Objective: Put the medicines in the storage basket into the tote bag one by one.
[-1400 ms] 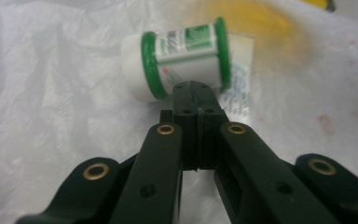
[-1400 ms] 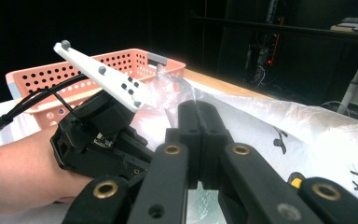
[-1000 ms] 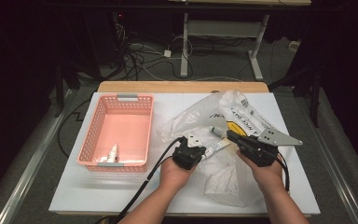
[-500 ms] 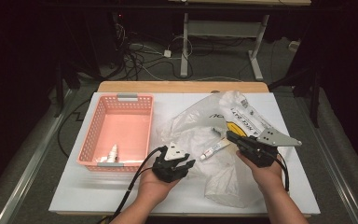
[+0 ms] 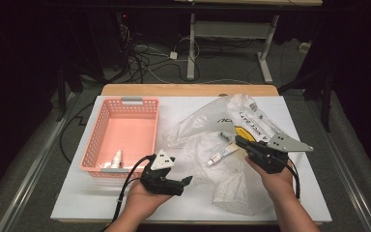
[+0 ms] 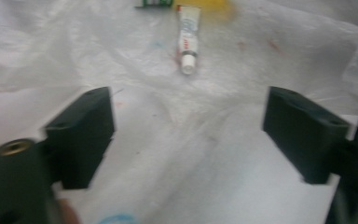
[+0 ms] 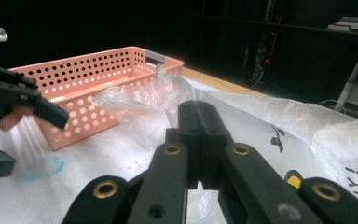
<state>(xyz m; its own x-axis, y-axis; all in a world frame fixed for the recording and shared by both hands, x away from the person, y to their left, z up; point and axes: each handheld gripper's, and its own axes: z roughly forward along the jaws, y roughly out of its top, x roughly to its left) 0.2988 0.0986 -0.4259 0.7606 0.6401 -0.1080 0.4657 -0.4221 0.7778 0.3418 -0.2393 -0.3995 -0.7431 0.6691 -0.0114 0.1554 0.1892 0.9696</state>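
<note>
My left gripper hovers low over the white table's front, left of a crumpled clear plastic bag. Its jaws have just been opening and stand wide apart with nothing between them. Ahead of them a small white tube lies on the plastic film, seen from above as the tube. My right gripper sits over the bag's right half, jaws shut and pinching the bag's film. From there the left gripper shows at the far left.
A pink perforated basket stands at the table's left, with a small white bottle at its near end. The basket is left of the bag. A wooden strip edges the table's far side; cables and desk legs lie beyond.
The left gripper has drawn back from the bag toward the front left of the table, and its jaws went from shut to wide open. The right gripper stayed put.
</note>
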